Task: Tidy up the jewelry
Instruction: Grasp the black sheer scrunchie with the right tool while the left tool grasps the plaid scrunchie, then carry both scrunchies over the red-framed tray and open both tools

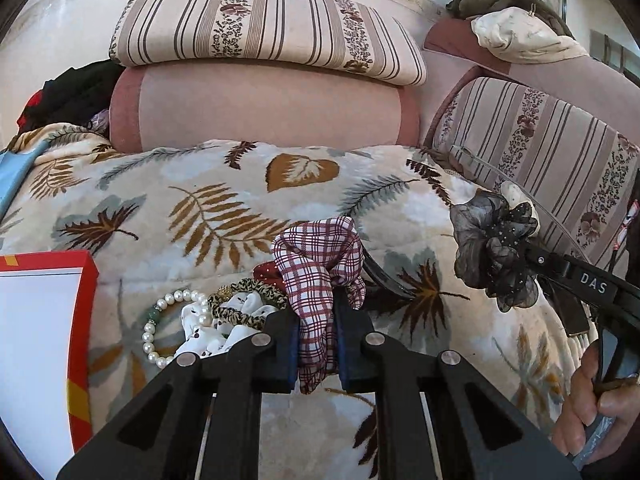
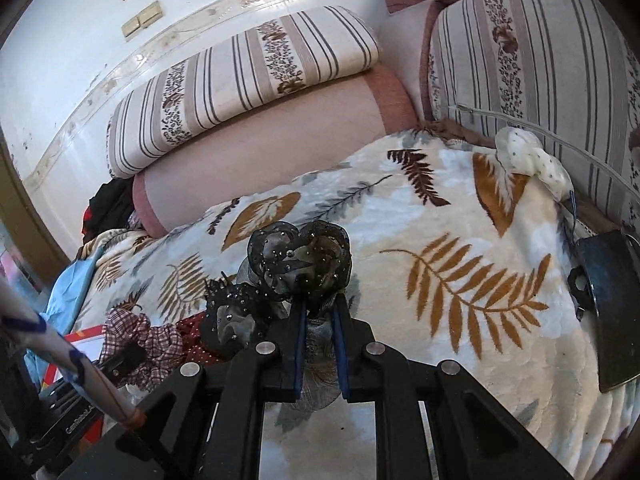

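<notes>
My left gripper is shut on a red-and-white plaid scrunchie, held above the leaf-print blanket. My right gripper is shut on a black sheer flower hair piece; it also shows at the right of the left wrist view. Left of the left gripper lie a pearl bracelet, a leopard-print scrunchie, a white spotted scrunchie and a red dotted piece. A red-edged white box lies at the far left.
Striped and pink cushions stand behind the blanket. A black headband lies right of the plaid scrunchie. A white dotted bow lies near the right cushion. A dark flat object sits at the blanket's right edge.
</notes>
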### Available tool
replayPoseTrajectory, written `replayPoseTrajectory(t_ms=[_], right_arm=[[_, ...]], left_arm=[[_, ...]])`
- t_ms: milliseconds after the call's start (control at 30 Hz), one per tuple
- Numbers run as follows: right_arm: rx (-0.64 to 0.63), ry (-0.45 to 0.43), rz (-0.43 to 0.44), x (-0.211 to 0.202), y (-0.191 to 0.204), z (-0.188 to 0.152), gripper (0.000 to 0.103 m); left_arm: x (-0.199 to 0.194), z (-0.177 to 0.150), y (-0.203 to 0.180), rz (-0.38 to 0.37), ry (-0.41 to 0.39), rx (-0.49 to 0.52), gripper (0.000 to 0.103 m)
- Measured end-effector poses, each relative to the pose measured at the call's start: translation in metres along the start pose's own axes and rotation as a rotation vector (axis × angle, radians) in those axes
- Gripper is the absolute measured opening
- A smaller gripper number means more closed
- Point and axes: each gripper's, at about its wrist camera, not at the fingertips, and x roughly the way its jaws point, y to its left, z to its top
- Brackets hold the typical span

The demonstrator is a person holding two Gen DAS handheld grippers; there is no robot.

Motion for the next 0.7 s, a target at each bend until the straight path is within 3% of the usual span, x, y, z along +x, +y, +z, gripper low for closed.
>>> replayPoseTrajectory(t_ms=[333,700], right_arm=[[-0.078,-0.014,0.037,-0.010,0.031,-0.010,0.014],[-0.151,0.041,0.140,-0.025,0.112,-0.026,0.016]], left_arm=[[-0.018,0.005,0.016,0.014,-0.008,-0.035,0.014],[-0.058,0.011,0.080,0.070,-0.025,-0.144,0.014]])
